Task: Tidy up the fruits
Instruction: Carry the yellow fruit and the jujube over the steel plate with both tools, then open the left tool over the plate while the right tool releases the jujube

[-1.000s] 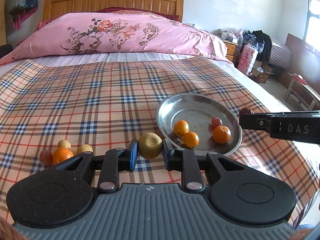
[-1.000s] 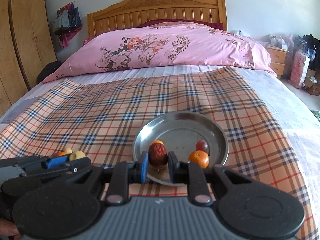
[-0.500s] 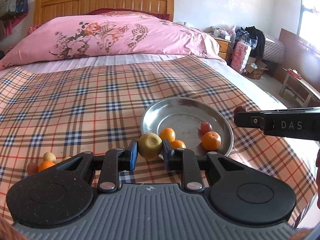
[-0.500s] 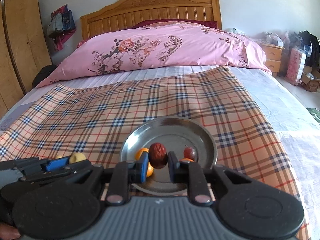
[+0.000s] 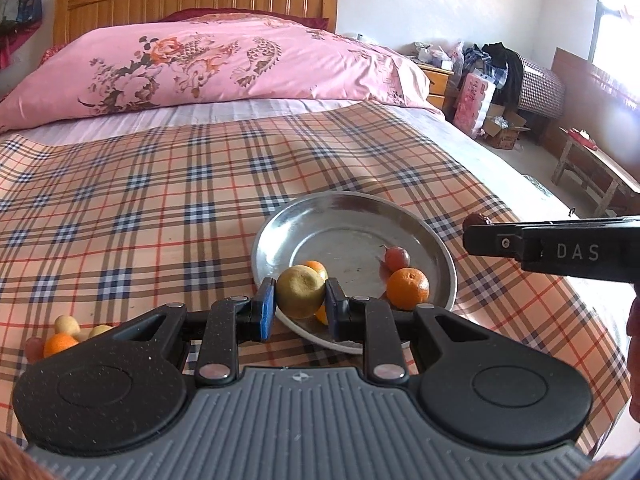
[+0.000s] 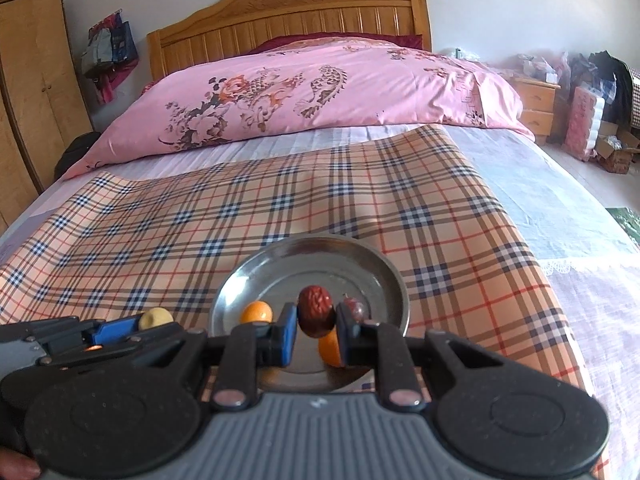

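My left gripper (image 5: pixel 301 307) is shut on a yellow-green round fruit (image 5: pixel 301 291) and holds it over the near left rim of a round metal plate (image 5: pixel 344 216). The plate holds oranges (image 5: pixel 407 288) and a red grape (image 5: pixel 397 257). My right gripper (image 6: pixel 316 330) is shut on a dark red wrinkled date (image 6: pixel 316 310) above the plate's (image 6: pixel 316 248) near part; in the left wrist view it reaches in from the right (image 5: pixel 476 227). An orange (image 6: pixel 256 312) and a grape (image 6: pixel 354 307) show in the plate.
A small pile of loose fruits (image 5: pixel 60 334) lies on the plaid cloth (image 5: pixel 140 208) at the near left. A pink quilt (image 5: pixel 224 60) and wooden headboard (image 6: pixel 288 12) are at the far end. The bed's right edge (image 6: pixel 580 280) drops to the floor.
Both grippers have moved in toward the plate with their fruits still held. The left one has shifted right, from beside the plate to over its near left rim.
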The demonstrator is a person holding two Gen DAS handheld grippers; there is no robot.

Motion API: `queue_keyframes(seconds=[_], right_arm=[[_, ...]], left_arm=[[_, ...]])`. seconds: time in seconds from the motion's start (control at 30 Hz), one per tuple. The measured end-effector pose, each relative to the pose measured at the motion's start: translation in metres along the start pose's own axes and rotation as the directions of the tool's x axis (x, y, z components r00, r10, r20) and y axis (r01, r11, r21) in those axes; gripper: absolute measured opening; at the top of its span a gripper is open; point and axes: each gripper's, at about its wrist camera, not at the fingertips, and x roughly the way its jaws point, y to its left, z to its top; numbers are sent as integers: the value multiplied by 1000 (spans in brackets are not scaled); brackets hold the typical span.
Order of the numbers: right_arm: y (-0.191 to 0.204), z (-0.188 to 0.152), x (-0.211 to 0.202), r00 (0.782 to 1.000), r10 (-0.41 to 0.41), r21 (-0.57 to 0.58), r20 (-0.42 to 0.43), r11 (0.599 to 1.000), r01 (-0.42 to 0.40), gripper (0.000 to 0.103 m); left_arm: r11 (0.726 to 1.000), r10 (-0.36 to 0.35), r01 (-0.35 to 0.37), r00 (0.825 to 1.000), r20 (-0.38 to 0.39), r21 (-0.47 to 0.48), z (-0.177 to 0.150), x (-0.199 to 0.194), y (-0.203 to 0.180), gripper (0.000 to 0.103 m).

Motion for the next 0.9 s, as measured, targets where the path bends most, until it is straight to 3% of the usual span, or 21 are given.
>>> queue_keyframes(seconds=[0.9], right_arm=[[-20,6,61,997,-6,52,-77,999,10,18]], left_arm=[[999,-25,26,999,-41,35,21,56,-33,26]])
